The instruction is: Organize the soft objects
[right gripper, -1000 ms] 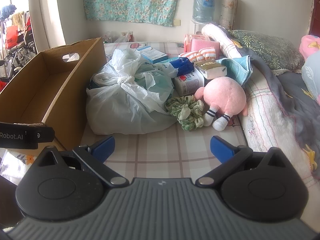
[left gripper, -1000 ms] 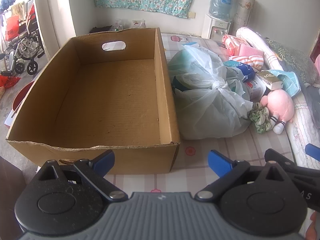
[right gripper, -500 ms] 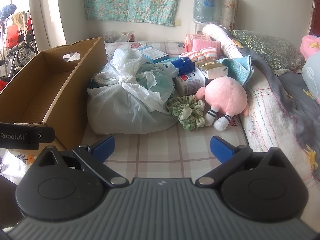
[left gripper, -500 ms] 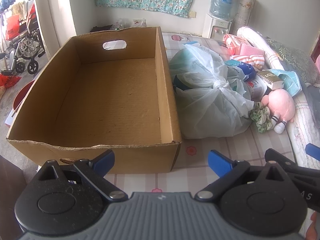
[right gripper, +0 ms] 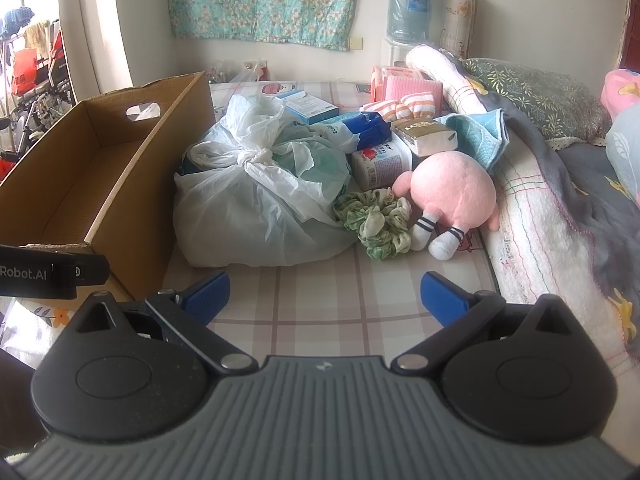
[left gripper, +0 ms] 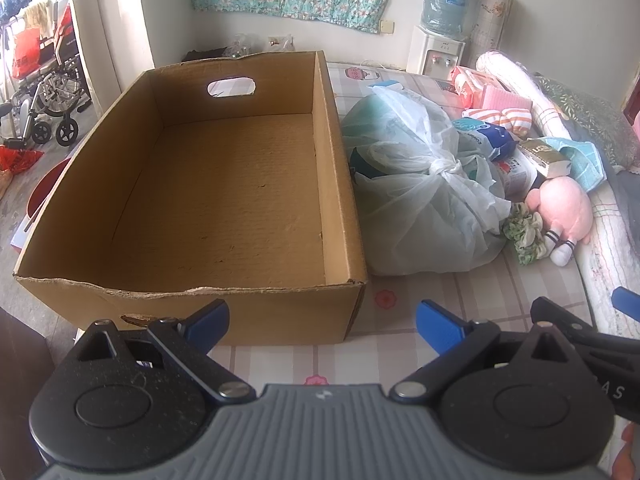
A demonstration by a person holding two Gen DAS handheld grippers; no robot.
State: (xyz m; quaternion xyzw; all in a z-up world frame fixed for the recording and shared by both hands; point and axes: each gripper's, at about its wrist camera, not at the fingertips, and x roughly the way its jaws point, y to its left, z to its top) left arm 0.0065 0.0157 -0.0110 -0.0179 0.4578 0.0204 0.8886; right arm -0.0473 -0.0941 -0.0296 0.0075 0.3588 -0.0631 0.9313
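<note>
An empty cardboard box [left gripper: 224,200] [right gripper: 80,184] sits on the checked bed mat, left of a knotted white plastic bag [left gripper: 420,200] [right gripper: 264,208]. Right of the bag lie a green scrunchie [right gripper: 374,222] [left gripper: 524,236] and a pink plush toy [right gripper: 452,196] [left gripper: 560,212]. Behind them are tissue packs, a blue towel [right gripper: 476,136] and striped socks [right gripper: 404,106]. My left gripper [left gripper: 322,322] is open in front of the box's near right corner. My right gripper [right gripper: 324,296] is open over the mat, short of the bag and scrunchie. Neither holds anything.
A folded quilt and blankets [right gripper: 552,216] rise along the right side. A water dispenser [left gripper: 440,36] stands by the back wall. A wheelchair [left gripper: 44,100] is on the floor at the far left. Bare mat [right gripper: 320,280] lies between the grippers and the pile.
The left wrist view has crept slightly forward and right toward the box. The right gripper has barely moved. Both stay open.
</note>
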